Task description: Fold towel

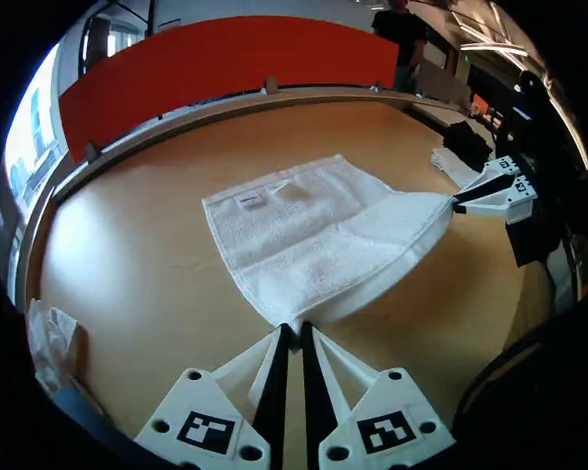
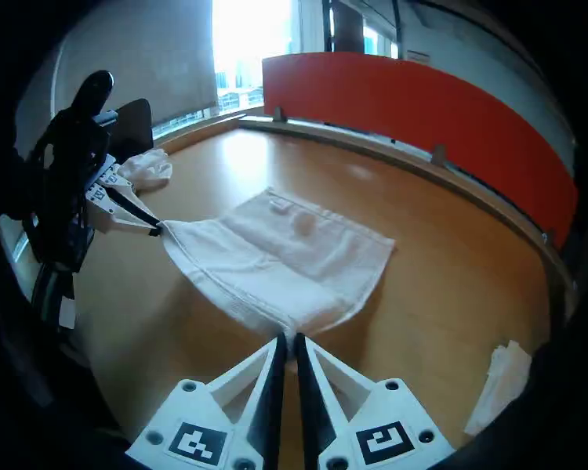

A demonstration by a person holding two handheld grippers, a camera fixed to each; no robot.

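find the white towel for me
In the left gripper view the white towel lies in the middle of the wooden table, before the red divider, with one near corner in the left gripper and the other in the right gripper.

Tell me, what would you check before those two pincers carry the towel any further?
1. Left gripper gripping a corner of the towel: ok, both fingers are closed on it.
2. Right gripper gripping the other near corner: ok.
3. Far half of the towel lying flat on the table: ok.
4. Edge between the two grippers held straight: cannot tell; it seems to bow slightly.
5. Fold path free of clutter: ok; the crumpled cloth lies apart from the towel.
6. Lifted corners lined up with the far corners: cannot tell yet.
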